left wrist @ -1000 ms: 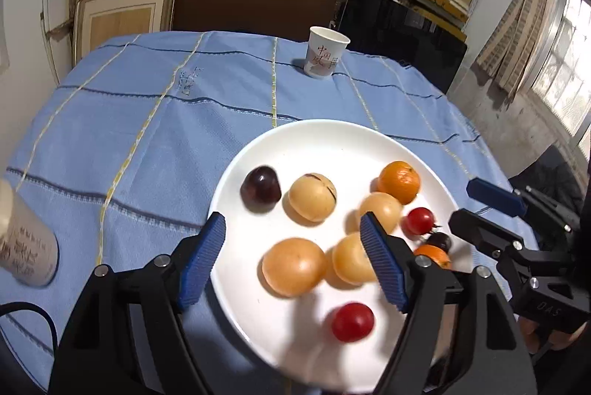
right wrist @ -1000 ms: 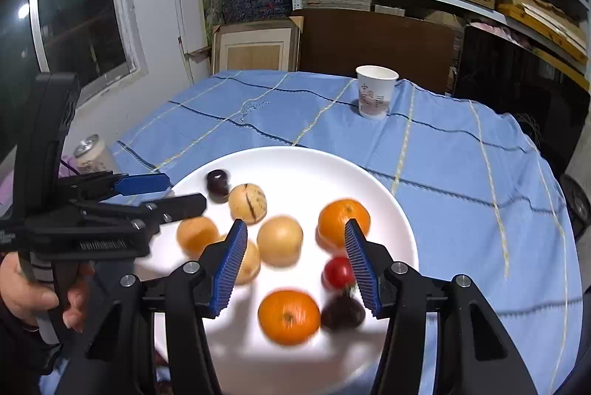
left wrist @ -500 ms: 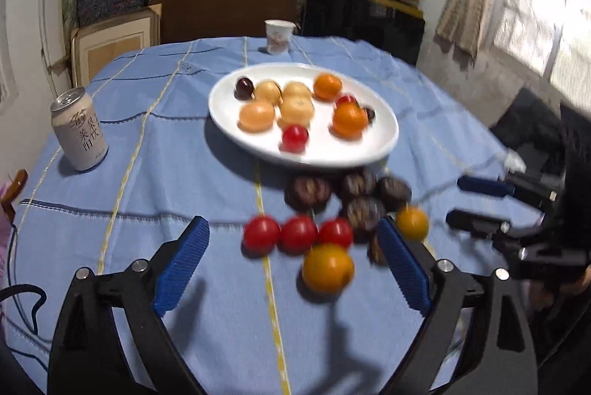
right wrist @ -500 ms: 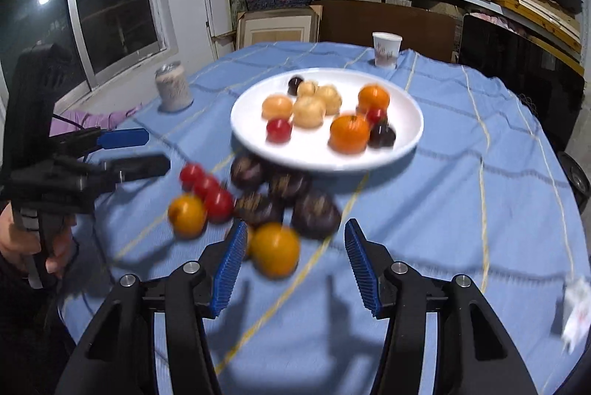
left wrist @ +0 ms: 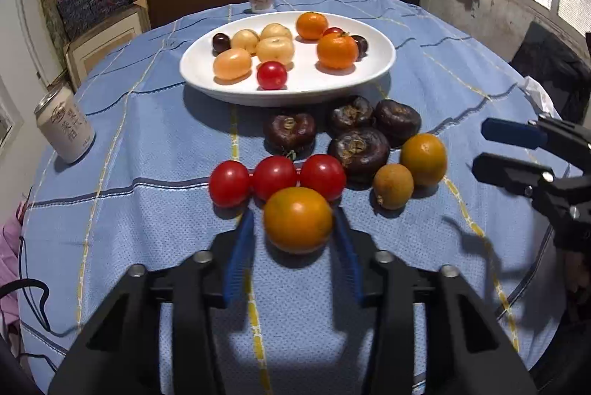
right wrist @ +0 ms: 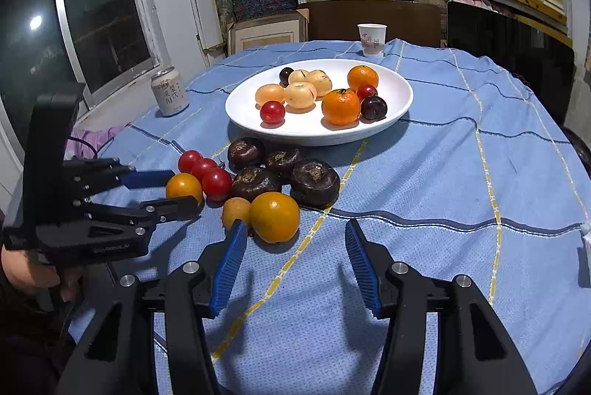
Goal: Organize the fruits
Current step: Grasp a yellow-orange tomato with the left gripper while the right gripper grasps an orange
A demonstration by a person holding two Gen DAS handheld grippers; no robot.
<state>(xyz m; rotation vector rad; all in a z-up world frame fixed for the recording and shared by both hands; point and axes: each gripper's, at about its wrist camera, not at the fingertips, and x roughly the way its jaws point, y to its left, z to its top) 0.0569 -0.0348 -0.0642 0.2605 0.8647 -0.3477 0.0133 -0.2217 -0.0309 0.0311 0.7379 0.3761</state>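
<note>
Left hand-held gripper (left wrist: 297, 247), lower centre of frame: jaws have just been closing, now flanking the orange fruit (left wrist: 298, 220) on the table (left wrist: 147, 210); contact not certain. Fruit sits dead ahead between the pads, round, no long axis. Right hand-held gripper (right wrist: 295, 269) half open, empty, nearest a second orange fruit (right wrist: 274, 217).

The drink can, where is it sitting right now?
The drink can stands upright on the blue tablecloth at the left of the left wrist view, left of the white plate and apart from the loose fruit.
</note>
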